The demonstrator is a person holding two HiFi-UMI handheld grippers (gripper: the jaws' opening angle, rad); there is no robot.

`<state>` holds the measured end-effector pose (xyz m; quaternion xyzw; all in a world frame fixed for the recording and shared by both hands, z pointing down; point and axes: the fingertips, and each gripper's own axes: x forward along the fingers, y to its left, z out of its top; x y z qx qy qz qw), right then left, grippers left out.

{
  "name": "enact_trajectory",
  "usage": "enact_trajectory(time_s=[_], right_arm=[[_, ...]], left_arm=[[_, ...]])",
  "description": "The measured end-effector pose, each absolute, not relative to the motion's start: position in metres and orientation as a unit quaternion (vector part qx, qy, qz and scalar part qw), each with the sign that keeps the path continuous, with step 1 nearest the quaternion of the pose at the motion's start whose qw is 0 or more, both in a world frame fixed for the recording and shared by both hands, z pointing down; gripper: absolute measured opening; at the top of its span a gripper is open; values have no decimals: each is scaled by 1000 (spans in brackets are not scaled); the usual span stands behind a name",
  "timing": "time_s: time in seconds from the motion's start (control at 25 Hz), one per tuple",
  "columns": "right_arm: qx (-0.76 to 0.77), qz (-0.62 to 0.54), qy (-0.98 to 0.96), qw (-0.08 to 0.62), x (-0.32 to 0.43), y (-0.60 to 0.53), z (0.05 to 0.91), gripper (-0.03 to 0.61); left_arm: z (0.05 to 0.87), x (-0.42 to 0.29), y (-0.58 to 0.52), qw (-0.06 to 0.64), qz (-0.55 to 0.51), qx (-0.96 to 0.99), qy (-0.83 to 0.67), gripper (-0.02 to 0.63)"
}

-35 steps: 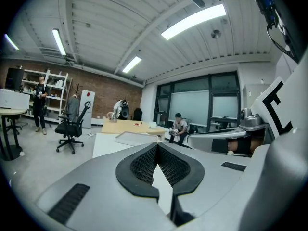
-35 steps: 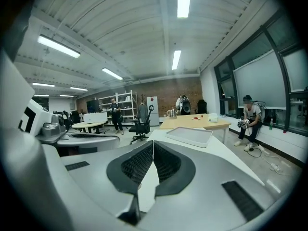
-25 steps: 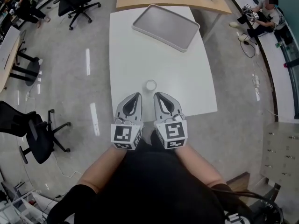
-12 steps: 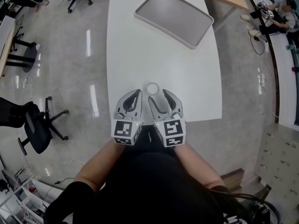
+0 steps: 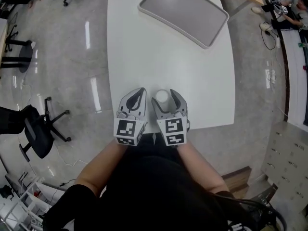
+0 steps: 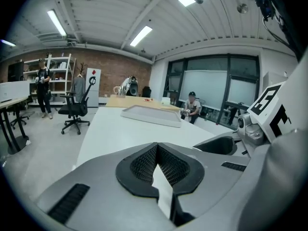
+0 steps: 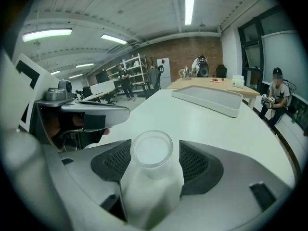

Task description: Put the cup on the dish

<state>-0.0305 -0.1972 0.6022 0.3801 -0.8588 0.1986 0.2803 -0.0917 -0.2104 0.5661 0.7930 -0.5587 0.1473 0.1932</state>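
A small frosted white cup (image 5: 162,96) stands upright near the white bench's (image 5: 144,57) front edge, between the just-opened, wide-apart jaws of the right hand-held gripper (image 5: 166,100), with the closed, empty left hand-held gripper (image 6: 156,150) alongside and the grey rectangular dish (image 5: 185,13) well beyond.

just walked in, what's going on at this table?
A person is working at a white table with handheld tongs in each hand. The right tongs sit around a small translucent cup near the table's front edge. Their jaws have just been opening and stand apart, pads clear of the cup, so nothing is gripped yet. The left tongs are beside it, shut and empty. The grey tray lies at the far end, well away from the cup.
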Motion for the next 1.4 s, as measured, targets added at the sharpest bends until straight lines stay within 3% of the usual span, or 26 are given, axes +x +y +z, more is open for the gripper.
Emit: enact_trajectory(time_s=[0.52,1.4], right_arm=[[396,199,-850,284,-35,-214,618,256],[473,138,-846,202,20,-289,477,256]], left_arm=[[578,-98,-224,213,137,802,-542,8],[468,-55,-288,134,81,844,-513,8]])
